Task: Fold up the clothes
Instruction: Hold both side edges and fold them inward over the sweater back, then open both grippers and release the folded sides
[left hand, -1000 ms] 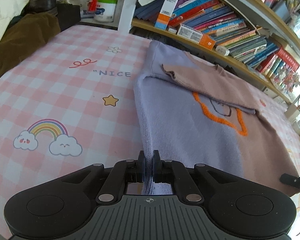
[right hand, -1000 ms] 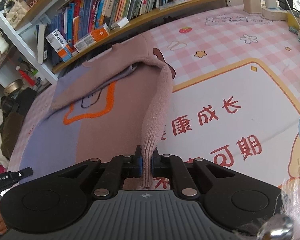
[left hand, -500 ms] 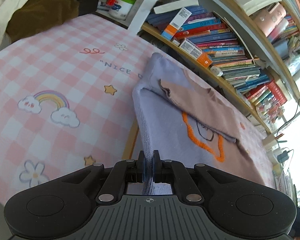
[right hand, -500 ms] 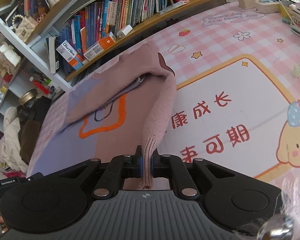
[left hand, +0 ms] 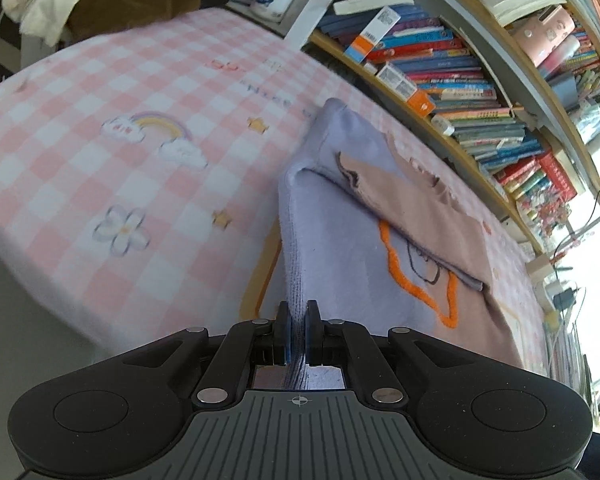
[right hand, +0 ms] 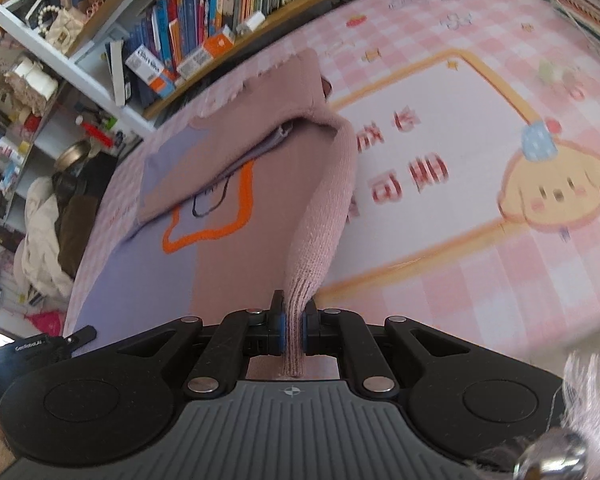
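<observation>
Together, two handheld grippers lift the near edge of a sweater (left hand: 352,256) off a pink checked tablecloth (left hand: 100,160) beside a crowded bookshelf (left hand: 460,80). The left gripper (left hand: 297,330) has its fingers pinched on the lilac corner, which rises straight ahead of the fingertips. The right gripper (right hand: 292,330) has its fingers pressed on the mauve corner (right hand: 320,220), which drapes up and away in a soft roll. Beyond both pairs of fingers, the sweater's far half lies flat, with one layer already turned over the orange outline (right hand: 216,216) on its front. By the look of it, a lengthwise fold is under way. Doing it well likely means carrying both corners forward level and at one pace, keeping the knit taut between them, and setting the edge down square on the far hem before either grip lets go.
</observation>
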### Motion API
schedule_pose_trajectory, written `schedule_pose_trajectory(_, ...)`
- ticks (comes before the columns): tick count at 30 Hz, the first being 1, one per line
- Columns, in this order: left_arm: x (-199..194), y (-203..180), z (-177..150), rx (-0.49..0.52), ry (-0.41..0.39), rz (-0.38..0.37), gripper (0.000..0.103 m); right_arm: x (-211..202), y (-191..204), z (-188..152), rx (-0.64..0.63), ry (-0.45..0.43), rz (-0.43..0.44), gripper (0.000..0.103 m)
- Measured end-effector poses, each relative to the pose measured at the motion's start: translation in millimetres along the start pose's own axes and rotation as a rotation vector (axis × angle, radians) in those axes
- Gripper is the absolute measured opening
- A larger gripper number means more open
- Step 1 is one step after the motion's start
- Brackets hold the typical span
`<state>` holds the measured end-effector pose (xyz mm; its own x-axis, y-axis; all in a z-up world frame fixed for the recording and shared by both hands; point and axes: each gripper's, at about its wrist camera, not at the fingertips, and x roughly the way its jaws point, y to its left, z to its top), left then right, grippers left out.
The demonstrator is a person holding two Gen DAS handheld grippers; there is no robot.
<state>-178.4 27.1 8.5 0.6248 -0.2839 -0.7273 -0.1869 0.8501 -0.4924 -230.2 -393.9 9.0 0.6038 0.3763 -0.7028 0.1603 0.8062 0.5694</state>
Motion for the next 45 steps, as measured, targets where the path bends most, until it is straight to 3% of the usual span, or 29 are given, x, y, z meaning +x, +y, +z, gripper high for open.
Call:
schedule_pose_trajectory(5, -13.4, 17.7, -20.8, -0.019, 0.054, 0.018, 0.005, -11.5, -15.0, -17.3, 0.052, 0.07, 0.009, 0.006)
schedule_pose_trajectory(10, -19.8, 19.5, -18.1, -0.065, 0.044, -0.04, 0.005, -25.4, -11.7, -16.2, 0.055, 0.063, 0.042, 0.006)
schedule_pose_trajectory(17, -19.4, 14.1, 27.8, -0.202, -0.089, -0.233, 0.005, -39.8, 9.8, 26.9, 0.089, -0.11, 0.147, 0.006)
schedule_pose_trajectory(22, 2.8, 6.2, 75.2, -0.265, -0.157, -0.309, 0.005, -25.8, 12.0, 69.6, 0.195, -0.245, 0.193, 0.006)
schedule_pose_trajectory(30, 67.5, -10.8, 136.4, -0.285, -0.114, -0.26, 0.005, 24.4, 25.8, 131.3, 0.239, -0.302, 0.136, 0.006)
schedule_pose_trajectory(36, 102.2, -6.6, 156.5, -0.285, -0.05, -0.208, 0.005, 64.6, 25.4, 152.9, 0.256, -0.277, 0.05, 0.006)
schedule_pose_trajectory(40, 106.4, -3.6, 164.8, -0.252, -0.05, -0.205, 0.008, 85.5, 22.6, 160.9, 0.264, -0.26, 0.001, 0.007)
schedule_pose_trajectory(43, 109.6, -1.3, 171.0, -0.227, -0.05, -0.202, 0.01, 99.2, 19.7, 165.6, 0.273, -0.255, -0.045, 0.014)
schedule_pose_trajectory(45, 111.7, 0.2, 175.2, -0.211, -0.05, -0.2, 0.016, 103.8, 17.7, 167.8, 0.278, -0.26, -0.064, 0.03)
